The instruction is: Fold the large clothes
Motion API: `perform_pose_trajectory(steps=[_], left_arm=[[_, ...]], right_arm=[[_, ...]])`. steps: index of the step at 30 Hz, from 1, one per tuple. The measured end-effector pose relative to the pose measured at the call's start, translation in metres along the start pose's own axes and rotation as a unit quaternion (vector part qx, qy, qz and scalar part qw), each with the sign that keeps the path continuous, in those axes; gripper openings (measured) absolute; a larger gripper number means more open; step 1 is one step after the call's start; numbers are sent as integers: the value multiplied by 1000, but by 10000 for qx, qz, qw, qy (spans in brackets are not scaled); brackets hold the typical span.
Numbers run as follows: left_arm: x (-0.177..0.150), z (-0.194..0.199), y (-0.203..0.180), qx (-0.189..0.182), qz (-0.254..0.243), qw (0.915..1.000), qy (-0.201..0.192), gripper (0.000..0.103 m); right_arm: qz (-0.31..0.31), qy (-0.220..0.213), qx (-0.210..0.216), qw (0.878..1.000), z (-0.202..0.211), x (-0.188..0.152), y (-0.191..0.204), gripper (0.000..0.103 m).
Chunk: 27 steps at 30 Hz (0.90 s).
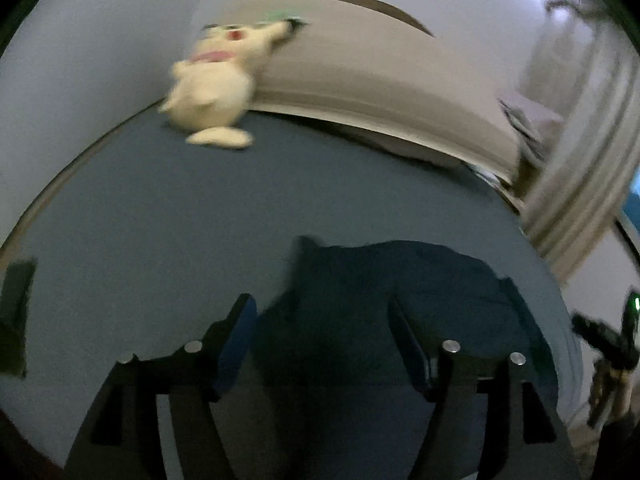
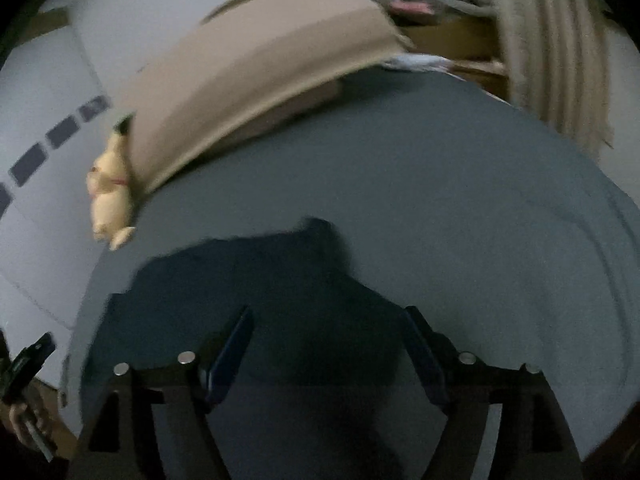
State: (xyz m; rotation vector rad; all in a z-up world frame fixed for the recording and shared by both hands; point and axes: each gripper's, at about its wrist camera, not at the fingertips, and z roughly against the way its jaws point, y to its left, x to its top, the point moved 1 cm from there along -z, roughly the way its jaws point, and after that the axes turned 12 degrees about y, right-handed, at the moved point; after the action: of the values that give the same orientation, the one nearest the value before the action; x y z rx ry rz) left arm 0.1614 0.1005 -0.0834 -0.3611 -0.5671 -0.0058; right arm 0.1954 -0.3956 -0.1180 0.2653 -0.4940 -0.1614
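Note:
A dark navy garment (image 1: 384, 304) lies bunched on the blue-grey bed sheet (image 1: 160, 216), near the front edge. My left gripper (image 1: 322, 312) is open above its left part, nothing between the fingers. In the right wrist view the same garment (image 2: 256, 292) spreads in front of my right gripper (image 2: 330, 320), which is open and empty over it. Both views are blurred. The right gripper shows at the right edge of the left wrist view (image 1: 608, 340), and the left gripper at the bottom left of the right wrist view (image 2: 28, 360).
A cream plush toy (image 1: 212, 88) leans against a long beige pillow (image 1: 360, 68) at the head of the bed; it also shows in the right wrist view (image 2: 110, 184). A curtain (image 1: 588, 168) hangs at the right. A wall runs along the left.

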Motion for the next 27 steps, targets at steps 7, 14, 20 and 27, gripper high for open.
perform_pose_trajectory(steps=[7, 14, 20, 27], left_arm=[[22, -85, -114, 765, -919, 9925, 263, 70], [30, -153, -138, 1425, -711, 9856, 572, 70], [29, -175, -124, 1485, -459, 9851, 740, 78], [30, -189, -128, 1520, -330, 9845, 806, 84]], right_arm=[[876, 319, -247, 9953, -76, 26, 92, 79], [1394, 174, -1228, 9824, -140, 35, 131, 79], [1240, 513, -1299, 9824, -184, 39, 127, 85], [1105, 598, -1400, 9821, -197, 40, 118, 92]])
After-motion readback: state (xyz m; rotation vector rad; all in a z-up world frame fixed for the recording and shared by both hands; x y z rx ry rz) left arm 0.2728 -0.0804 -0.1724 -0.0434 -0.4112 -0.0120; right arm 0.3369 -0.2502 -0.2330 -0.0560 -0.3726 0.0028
